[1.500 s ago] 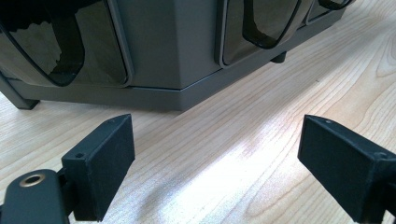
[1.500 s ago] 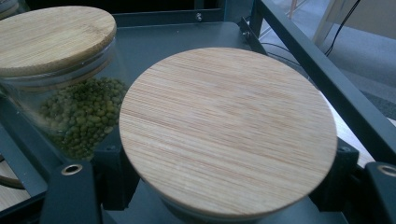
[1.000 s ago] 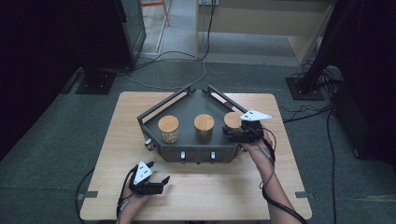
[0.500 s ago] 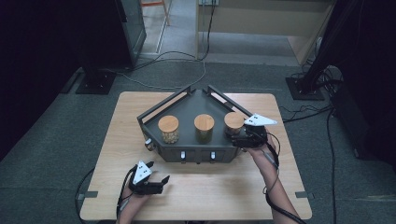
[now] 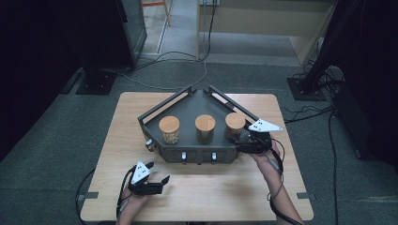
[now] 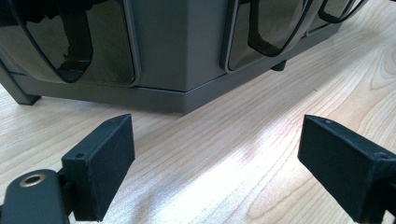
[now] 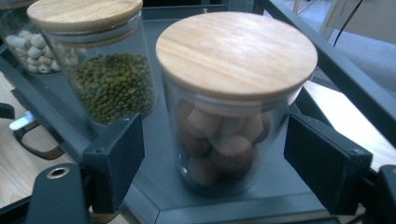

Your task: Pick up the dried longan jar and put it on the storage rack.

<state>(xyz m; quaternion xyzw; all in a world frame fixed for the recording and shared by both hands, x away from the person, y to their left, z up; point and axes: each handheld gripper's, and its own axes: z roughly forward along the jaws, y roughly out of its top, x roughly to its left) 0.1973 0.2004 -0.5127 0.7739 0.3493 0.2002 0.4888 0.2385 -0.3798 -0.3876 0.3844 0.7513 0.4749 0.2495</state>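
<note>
Three glass jars with wooden lids stand on a dark grey stand (image 5: 187, 107): a jar of pale beans (image 5: 169, 130) at the left, a jar of green beans (image 5: 205, 128) in the middle, and a jar of brown nuts (image 5: 234, 124) at the right. My right gripper (image 5: 240, 144) is open at the stand's right front corner. In the right gripper view its jaws flank the nut jar (image 7: 233, 107) with a gap on each side, and the green jar (image 7: 112, 79) stands behind. My left gripper (image 5: 158, 172) rests open on the table, holding nothing.
The stand's front panel (image 6: 187, 46) has dark scoop-shaped windows and small handles, close ahead of the left gripper (image 6: 215, 158). The wooden table (image 5: 225, 192) is ringed by grey floor with cables and stand bases.
The right gripper has shifted a little to the right and back toward the person, still open by the nut jar. The left gripper has not moved.
</note>
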